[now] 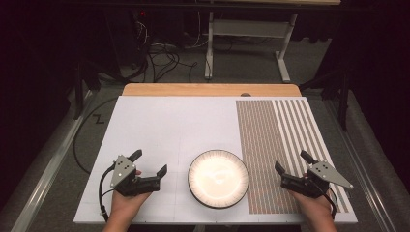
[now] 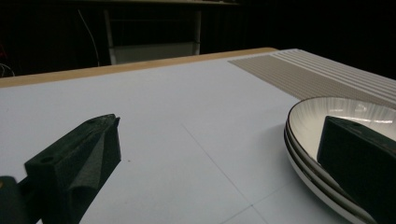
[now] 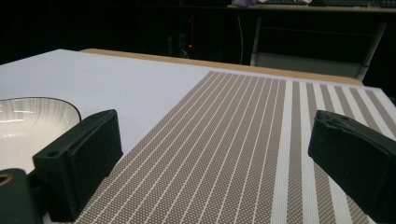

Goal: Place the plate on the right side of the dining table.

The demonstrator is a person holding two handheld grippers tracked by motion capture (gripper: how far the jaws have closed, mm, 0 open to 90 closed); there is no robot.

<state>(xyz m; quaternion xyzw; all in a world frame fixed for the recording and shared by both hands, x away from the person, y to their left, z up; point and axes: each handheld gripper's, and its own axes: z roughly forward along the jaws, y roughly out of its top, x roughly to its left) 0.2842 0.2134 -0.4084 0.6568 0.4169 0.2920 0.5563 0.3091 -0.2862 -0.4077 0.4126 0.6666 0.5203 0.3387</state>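
Observation:
A stack of white plates with dark rims sits near the table's front edge, in the middle. My left gripper rests to the left of the stack, jaws open and empty; in the left gripper view the plates lie at the right behind the right jaw. My right gripper stands open over a brown striped placemat, to the right of the stack. The right gripper view shows the placemat between the wide jaws and the plate rim at the left.
The white table top has a wooden strip along its far edge. Beyond it are a white frame, cables on the floor and dark surroundings.

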